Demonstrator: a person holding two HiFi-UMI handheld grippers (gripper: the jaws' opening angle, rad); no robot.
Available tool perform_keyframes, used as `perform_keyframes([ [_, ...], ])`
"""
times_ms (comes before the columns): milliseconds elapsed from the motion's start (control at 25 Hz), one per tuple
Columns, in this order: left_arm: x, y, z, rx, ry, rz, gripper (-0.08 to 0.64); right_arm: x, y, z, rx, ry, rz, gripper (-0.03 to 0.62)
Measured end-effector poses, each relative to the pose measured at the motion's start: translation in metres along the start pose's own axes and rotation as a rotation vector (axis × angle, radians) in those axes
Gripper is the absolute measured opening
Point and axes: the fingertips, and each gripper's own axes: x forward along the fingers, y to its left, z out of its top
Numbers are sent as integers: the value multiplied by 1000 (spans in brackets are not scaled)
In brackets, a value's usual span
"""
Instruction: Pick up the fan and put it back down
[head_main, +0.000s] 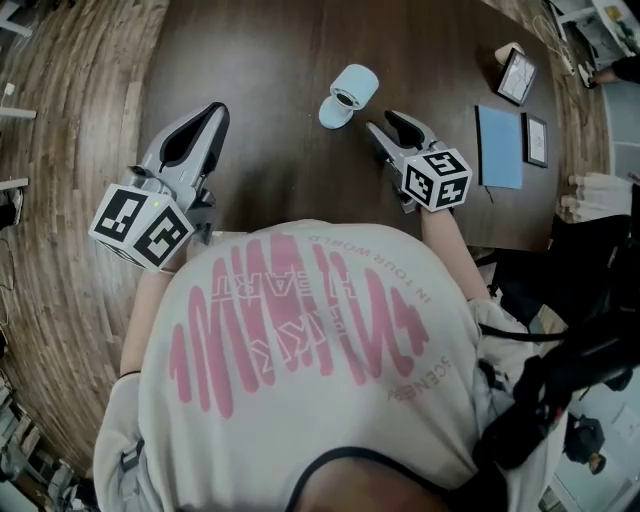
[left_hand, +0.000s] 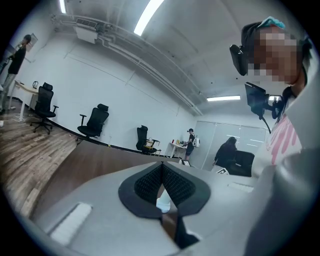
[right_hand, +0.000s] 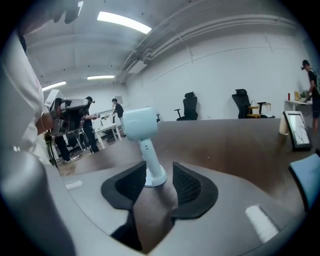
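A pale blue fan (head_main: 345, 95) stands upright on the dark brown table (head_main: 260, 60), round head on a slim stem with a white foot. In the right gripper view the fan (right_hand: 145, 145) rises just beyond the fingertips, its foot in line with the gap. My right gripper (head_main: 380, 128) (right_hand: 159, 172) is open, its pads apart and not pressing on the fan. My left gripper (head_main: 208, 118) (left_hand: 161, 170) hovers over the table's left part, well away from the fan, with its fingertips together and nothing between them.
A blue notebook (head_main: 499, 147) and two small framed pictures (head_main: 517, 75) (head_main: 535, 140) lie at the table's right. Wooden floor (head_main: 70, 120) runs along the left of the table. Office chairs (left_hand: 95, 122) and people stand far off in the room.
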Motion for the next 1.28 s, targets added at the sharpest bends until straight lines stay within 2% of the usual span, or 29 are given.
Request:
perform_keyframes([
  [200,15,-4,4,8,0,-59,20,-38,-11,42,84,-182,-53,7],
  [400,32,-10,5,20,-3,-116,20,-62,1,90,35,-318,-41,6],
  [640,48,-26,2,31,0,-167,20,-76,14,111,23,-399,-16,6],
  [960,49,-26,-3,28,1,-171,20,-81,20,111,42,-426,1,6],
  [1280,51,-25,-8,26,0,-164,20,-79,21,109,5,-404,9,6],
])
